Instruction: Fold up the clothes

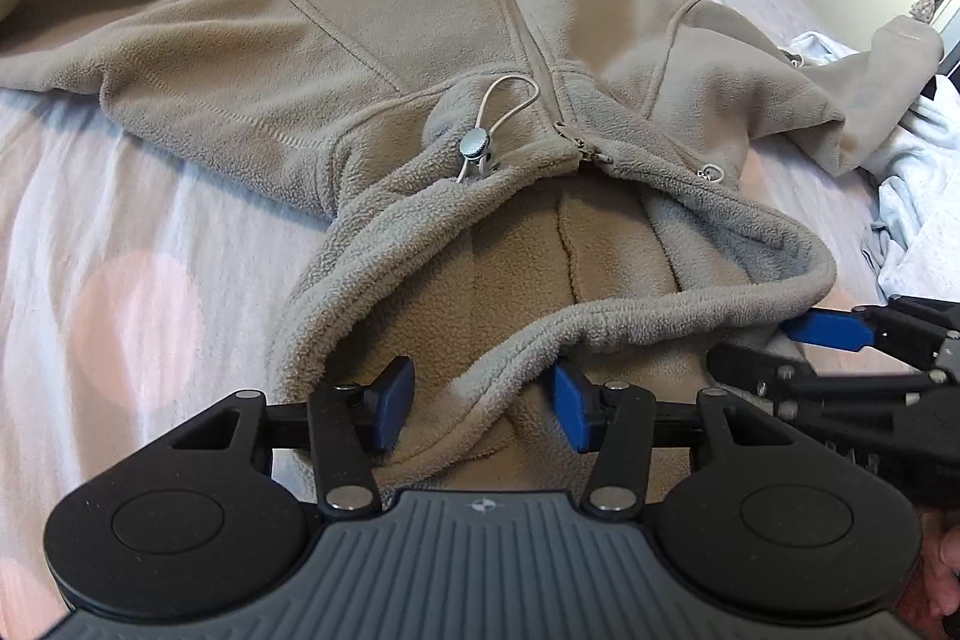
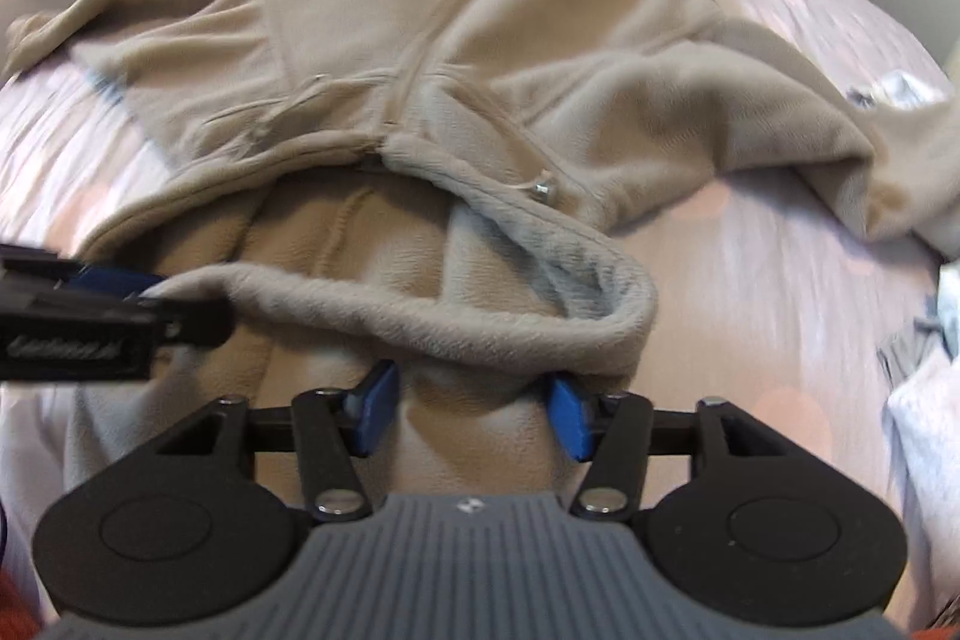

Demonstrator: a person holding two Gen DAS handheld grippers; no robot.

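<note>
Two tools work at the hood end of a beige fleece jacket (image 1: 384, 10) that lies spread, zipped front up, on a bed (image 1: 120, 232) with a pale spotted sheet. The left tool (image 1: 483, 403) stands wide open, its blue pads on either side of the hood's thick rim (image 1: 498, 376), holding nothing. The right tool (image 2: 467, 409) is just as wide, over the hood, also empty; its view is blurred. Trouble, I think, lies in the bulk: if either tool closes on only the rolled edge, the soft pile may slip out as it lifts. The drawstring toggle (image 1: 474, 145) could snag or end up lumped inside the fold. One sleeve (image 1: 810, 100) trails toward a heap of pale laundry (image 1: 912, 196) and may drag it along.
</note>
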